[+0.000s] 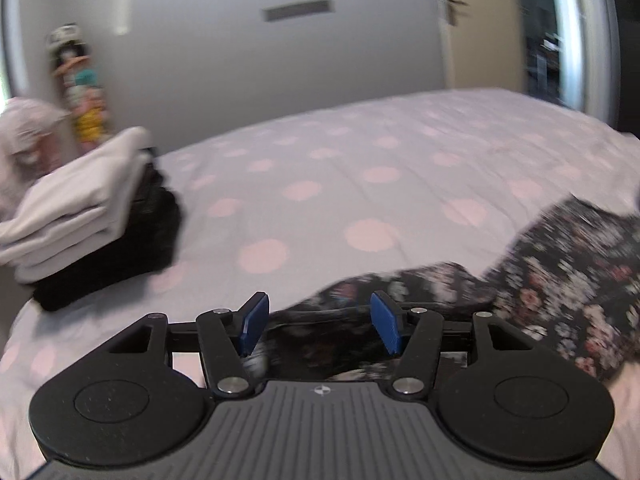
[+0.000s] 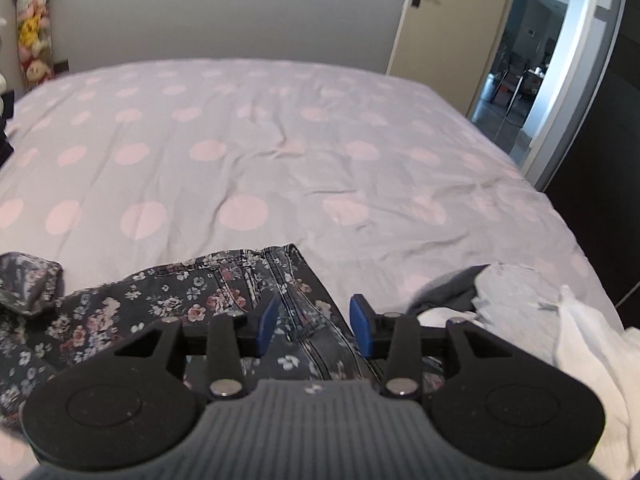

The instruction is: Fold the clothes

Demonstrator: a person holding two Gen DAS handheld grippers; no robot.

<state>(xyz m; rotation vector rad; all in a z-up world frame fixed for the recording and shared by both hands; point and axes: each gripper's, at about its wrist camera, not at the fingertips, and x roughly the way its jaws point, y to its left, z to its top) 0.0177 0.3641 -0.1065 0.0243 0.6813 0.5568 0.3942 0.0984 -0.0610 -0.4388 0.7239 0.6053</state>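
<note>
Dark floral trousers [image 2: 224, 300] lie crumpled on the bed near its front edge; they also show in the left wrist view [image 1: 568, 264], stretching to the right. My left gripper [image 1: 318, 326] is open, its blue pads on either side of one end of the trousers, close above the cloth. My right gripper [image 2: 314, 328] is open over the waistband end, pads apart, holding nothing. A stack of folded clothes [image 1: 80, 208], light grey on black, sits at the left of the bed.
The bed [image 2: 280, 152] has a grey cover with pink dots. A heap of unfolded grey and white clothes [image 2: 532, 320] lies at the right front. A pinkish garment [image 1: 24, 140] lies at far left. A door [image 2: 452, 16] stands open beyond the bed.
</note>
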